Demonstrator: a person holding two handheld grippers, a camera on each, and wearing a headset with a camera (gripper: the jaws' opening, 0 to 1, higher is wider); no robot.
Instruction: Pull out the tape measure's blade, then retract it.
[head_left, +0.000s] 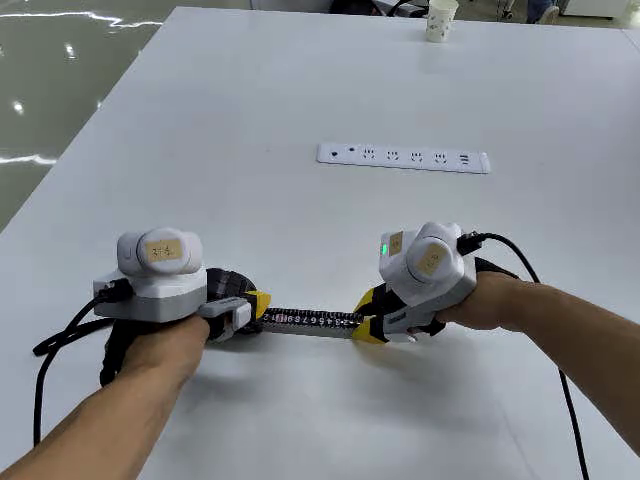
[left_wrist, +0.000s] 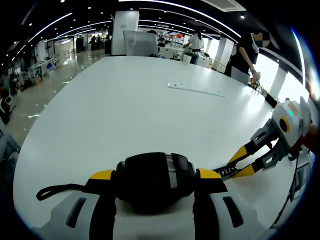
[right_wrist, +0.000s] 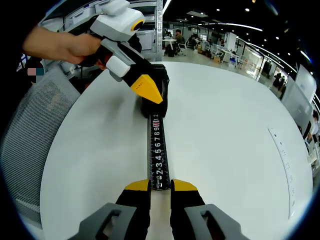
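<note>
ok so the tape measure sits on the table (head_left: 300, 100), on the person's side of the power strip (head_left: 403, 157) and well apart from it. The left gripper (head_left: 250, 308) has its fingers clenched around the black case (left_wrist: 155, 182), one yellow tip on each side. The right gripper (right_wrist: 160, 187) has its fingers pinched on the very end of the blade (right_wrist: 158, 150), down at the low numbers. A short run of blade is out between the two, lying roughly parallel to the power strip

Looks to me like the pull-out half, early on. To do it well, I'd hold the case dead steady and low on the table and draw the right gripper straight away along the blade's own line. Any sideways twist and the blade could buckle or slip out of the pinch. Don't loosen either grip mid-pull. When it's time to retract, I'd walk the tip back toward the case instead of letting it snap
</note>
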